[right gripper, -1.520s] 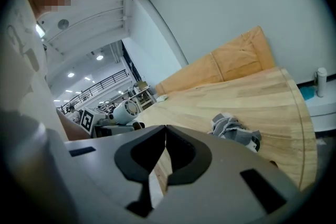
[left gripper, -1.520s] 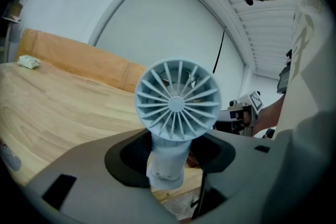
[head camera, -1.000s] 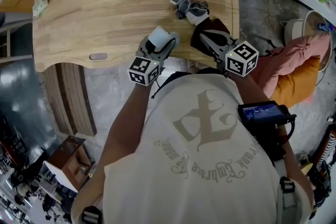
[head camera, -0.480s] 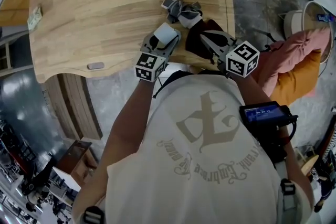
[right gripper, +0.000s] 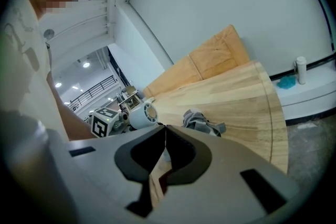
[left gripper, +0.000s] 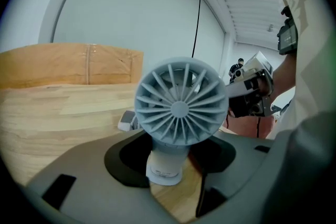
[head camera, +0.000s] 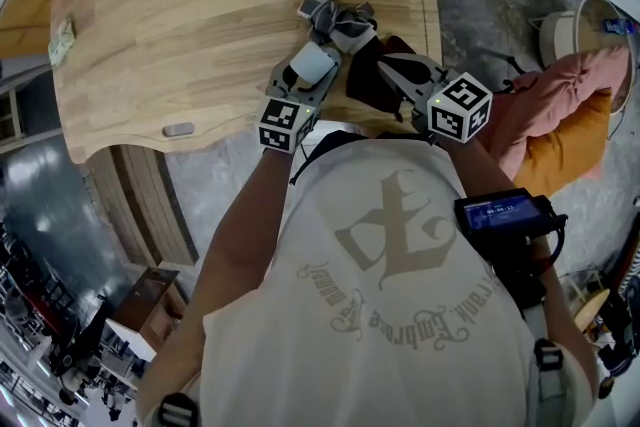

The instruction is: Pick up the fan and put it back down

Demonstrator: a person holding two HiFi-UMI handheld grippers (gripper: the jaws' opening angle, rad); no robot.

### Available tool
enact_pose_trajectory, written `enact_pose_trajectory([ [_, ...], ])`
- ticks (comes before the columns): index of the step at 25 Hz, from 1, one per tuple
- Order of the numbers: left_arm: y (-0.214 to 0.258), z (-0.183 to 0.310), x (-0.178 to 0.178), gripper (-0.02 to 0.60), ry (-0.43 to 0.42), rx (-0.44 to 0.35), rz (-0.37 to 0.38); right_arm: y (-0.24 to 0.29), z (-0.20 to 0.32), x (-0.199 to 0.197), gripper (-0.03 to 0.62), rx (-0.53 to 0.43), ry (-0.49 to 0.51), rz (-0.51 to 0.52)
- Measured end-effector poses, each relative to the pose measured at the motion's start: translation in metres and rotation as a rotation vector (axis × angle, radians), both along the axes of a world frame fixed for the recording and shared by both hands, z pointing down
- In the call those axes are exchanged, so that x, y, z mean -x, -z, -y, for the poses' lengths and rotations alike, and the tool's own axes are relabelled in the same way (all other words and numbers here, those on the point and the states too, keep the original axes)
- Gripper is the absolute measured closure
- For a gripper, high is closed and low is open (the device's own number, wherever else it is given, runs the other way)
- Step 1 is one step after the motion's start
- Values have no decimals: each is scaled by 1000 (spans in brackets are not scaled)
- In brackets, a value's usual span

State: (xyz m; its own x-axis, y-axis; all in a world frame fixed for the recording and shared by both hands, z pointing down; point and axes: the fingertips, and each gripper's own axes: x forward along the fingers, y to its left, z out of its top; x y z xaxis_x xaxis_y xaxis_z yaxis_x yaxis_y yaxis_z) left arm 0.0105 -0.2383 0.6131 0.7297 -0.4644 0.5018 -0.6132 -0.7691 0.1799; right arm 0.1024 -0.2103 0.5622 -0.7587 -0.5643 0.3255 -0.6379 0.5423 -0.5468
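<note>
Head view: the fan (head camera: pixel 313 65), gripped by its stem in the jaws of the left gripper (left gripper: pixel 169 161), has travelled forward from the worktop's (head camera: pixel 200 5) near edge. It is now just beside a crumpled grey cloth (head camera: pixel 340 15) towards the right edge. The set-down looks close, though I cannot tell whether its base touches wood yet. The right gripper (right gripper: pixel 164 128) is clenched on nothing. The fan is pale grey, with a round radial grille on a short white stem.

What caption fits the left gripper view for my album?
The left gripper holds a pale grey round plastic fan by its stem at the light wooden table.
</note>
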Motion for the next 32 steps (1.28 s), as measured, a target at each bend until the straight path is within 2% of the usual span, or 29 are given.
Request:
enact_pose_trajectory([
  [5,-1,0,5,341,7,10,19,0,4,4,579,-2,4,5],
  [9,-7,0,9,295,79,41,19,-2,2,6,579,-9,13,11],
  [15,1,-3,21,287,140,50,-16,-6,-4,7,579,-13,22,15],
  [18,-3,-14,32,287,153,72,-14,-12,-8,8,579,-11,28,15],
  [22,3,-37,58,290,220,79,-34,-8,-22,23,579,-24,54,14],
  [23,6,-45,66,299,235,79,-45,-6,-26,29,579,-30,62,14],
  [30,33,-86,107,531,310,19,-84,8,-51,68,579,-96,112,7],
  [32,41,-100,112,565,328,4,-96,13,-59,71,580,-121,121,8],
])
